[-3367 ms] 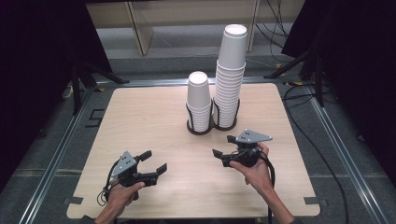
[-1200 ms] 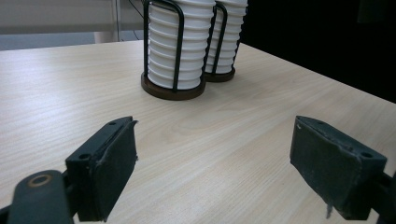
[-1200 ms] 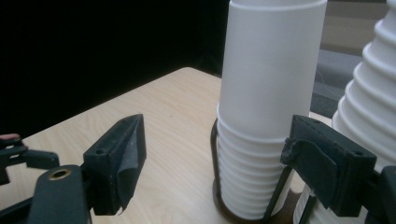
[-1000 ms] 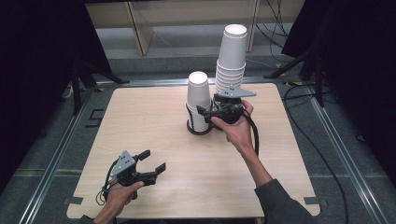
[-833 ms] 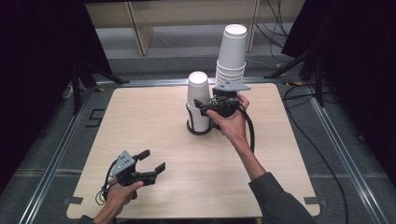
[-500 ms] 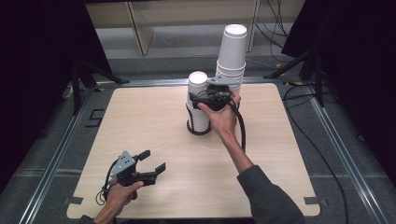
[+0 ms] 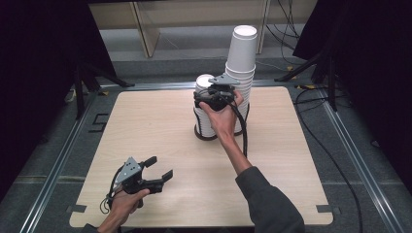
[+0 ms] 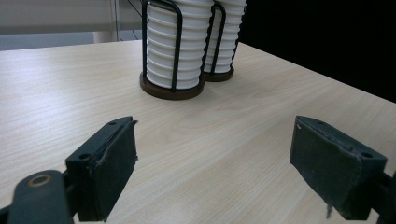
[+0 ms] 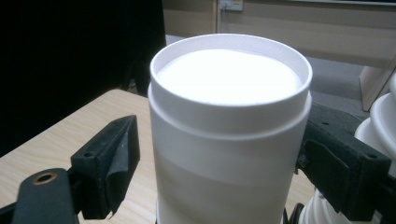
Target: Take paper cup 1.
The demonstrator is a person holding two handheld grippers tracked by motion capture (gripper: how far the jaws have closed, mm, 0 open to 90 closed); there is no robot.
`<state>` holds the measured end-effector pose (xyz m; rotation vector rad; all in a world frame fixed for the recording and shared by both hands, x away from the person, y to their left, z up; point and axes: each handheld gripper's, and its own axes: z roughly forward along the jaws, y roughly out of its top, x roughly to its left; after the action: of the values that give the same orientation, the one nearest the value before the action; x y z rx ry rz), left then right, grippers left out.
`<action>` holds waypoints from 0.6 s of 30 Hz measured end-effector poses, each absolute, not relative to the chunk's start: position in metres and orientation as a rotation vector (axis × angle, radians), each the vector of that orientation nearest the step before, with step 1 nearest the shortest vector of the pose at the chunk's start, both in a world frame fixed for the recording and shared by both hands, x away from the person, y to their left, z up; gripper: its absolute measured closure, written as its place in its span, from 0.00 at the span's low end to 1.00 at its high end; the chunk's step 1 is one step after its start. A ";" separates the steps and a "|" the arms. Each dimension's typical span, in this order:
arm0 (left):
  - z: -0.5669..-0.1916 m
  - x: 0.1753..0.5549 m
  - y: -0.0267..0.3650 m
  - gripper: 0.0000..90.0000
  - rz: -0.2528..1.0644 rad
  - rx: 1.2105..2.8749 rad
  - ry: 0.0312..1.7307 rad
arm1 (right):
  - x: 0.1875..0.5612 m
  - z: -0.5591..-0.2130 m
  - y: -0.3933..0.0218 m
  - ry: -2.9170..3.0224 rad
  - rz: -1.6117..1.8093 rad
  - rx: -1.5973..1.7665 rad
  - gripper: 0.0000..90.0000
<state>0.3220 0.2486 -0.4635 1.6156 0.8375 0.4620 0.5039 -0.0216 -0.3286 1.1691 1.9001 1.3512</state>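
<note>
Both fingers (image 9: 112,168) of the right gripper (image 9: 215,172) stand apart on either side of the top cup (image 9: 229,130), which fills the middle of the right gripper view. At the left side a clear gap shows between the pad and the cup wall; at the right side the pad is very near the wall, and I cannot tell if it touches. So the jaws are around the cup but not clamped on it.

From the high view, the right gripper (image 7: 210,97) is just above the centre of the frame, at the top of the shorter cup stack (image 7: 204,114). This stack stands in a dark wire holder (image 7: 206,136) on the wooden table (image 7: 145,126). Just beside it, to the right, is the taller cup stack (image 7: 241,58), which reaches toward the top edge of the frame. The right forearm runs from the lower middle up to the stacks.

The left gripper (image 7: 153,172) is at the lower left of the high view, low over the table and well apart from the cups. Its fingers (image 8: 105,163) are separated, with nothing but bare wood between them. In the left gripper view both stacks appear at the upper middle, the nearer one (image 8: 175,44) inside its black wire frame (image 8: 178,46).
</note>
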 end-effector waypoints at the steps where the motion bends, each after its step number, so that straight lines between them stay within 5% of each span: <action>1: -0.463 0.322 0.249 0.16 0.464 1.616 0.835 | 0.506 -0.329 -0.020 1.894 1.342 1.176 0.18; 18: -0.462 0.321 0.250 0.16 0.480 1.651 0.834 | 0.513 -0.331 -0.013 1.856 1.321 1.236 0.23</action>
<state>0.3213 0.2497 -0.4621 1.6509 0.8344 0.4802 0.5129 -0.0134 -0.3314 1.2359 1.8558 1.3211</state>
